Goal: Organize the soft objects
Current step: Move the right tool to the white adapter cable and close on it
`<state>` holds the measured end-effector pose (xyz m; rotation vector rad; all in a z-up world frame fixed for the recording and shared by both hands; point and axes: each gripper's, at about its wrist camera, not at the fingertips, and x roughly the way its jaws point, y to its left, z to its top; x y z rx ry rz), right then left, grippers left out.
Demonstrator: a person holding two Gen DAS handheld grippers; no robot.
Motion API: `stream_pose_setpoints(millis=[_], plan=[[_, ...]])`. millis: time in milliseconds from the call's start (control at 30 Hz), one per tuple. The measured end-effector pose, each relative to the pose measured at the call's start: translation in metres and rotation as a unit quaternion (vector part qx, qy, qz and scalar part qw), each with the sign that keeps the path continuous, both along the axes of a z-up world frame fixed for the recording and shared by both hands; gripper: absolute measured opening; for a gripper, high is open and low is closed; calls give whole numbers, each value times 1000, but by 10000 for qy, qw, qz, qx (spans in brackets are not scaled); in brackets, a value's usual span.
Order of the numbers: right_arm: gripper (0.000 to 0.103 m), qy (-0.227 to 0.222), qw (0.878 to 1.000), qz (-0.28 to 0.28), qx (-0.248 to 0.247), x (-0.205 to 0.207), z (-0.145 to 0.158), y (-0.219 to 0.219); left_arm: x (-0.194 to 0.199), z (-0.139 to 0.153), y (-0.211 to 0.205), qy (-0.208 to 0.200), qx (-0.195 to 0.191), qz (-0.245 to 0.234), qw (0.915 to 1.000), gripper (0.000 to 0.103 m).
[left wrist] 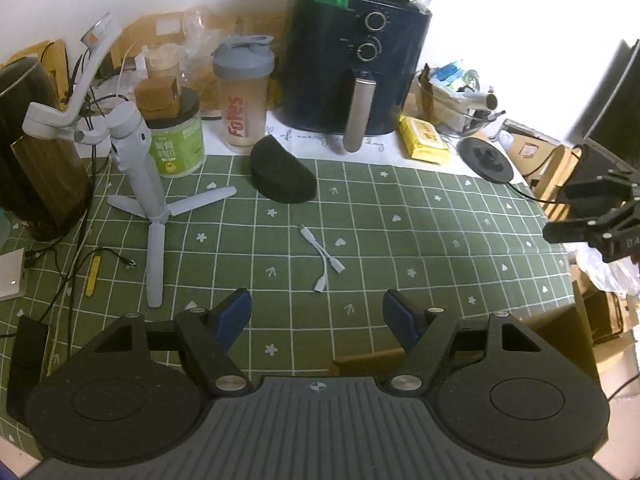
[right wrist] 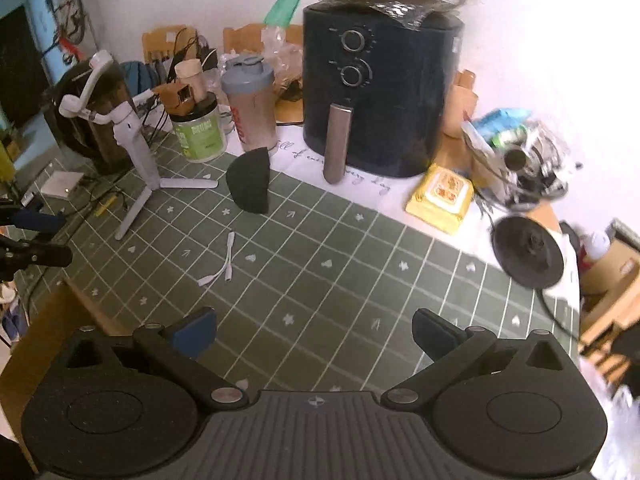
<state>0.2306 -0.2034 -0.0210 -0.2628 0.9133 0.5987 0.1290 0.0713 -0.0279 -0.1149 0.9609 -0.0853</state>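
A black soft half-round pouch [left wrist: 282,176] lies on the green checked tablecloth [left wrist: 400,240], in front of the shaker bottle; it also shows in the right wrist view [right wrist: 250,182]. A white cable adapter [left wrist: 322,258] lies mid-table, also in the right wrist view [right wrist: 222,262]. My left gripper [left wrist: 316,316] is open and empty, over the near table edge, well short of both. My right gripper [right wrist: 314,332] is open and empty over the right part of the cloth; it shows at the far right in the left wrist view [left wrist: 576,212].
A dark air fryer [left wrist: 356,68], shaker bottle [left wrist: 244,92], green-labelled jar [left wrist: 176,136], white gimbal tripod [left wrist: 140,184] and a dark cylinder [left wrist: 36,152] line the back and left. A yellow wipes pack [left wrist: 424,140] and black round lid [left wrist: 486,158] sit at the right.
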Motion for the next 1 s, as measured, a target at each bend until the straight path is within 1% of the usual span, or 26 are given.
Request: stream_pose_setpoints(millis=[67, 133, 267, 400, 600, 733, 900, 1000], plan=[[103, -82, 9998, 125, -88, 9, -3, 9, 5, -2, 4, 17, -39, 11, 10000, 72], [103, -68, 9993, 310, -176, 20, -9, 20, 9, -5, 6, 37, -23, 25, 10000, 72], [103, 70, 9972, 701, -250, 47, -21, 46, 15, -12, 11, 81, -1, 50, 10000, 72], [103, 274, 9948, 965, -167, 72, -37, 72, 19, -17, 16, 145, -41, 80, 9999, 72], [102, 531, 9866, 1516, -283, 83, -70, 115, 22, -23, 25, 250, -147, 125, 9995, 72], [91, 716, 9812, 1743, -426, 86, -93, 140, 22, -26, 32, 310, -245, 222, 9990, 72], [85, 943, 9776, 1830, -440, 94, -116, 165, 20, -31, 41, 381, -287, 327, 9983, 72], [78, 1029, 9734, 1973, -550, 95, -131, 180, 20, -34, 46, 444, -326, 415, 9976, 72]])
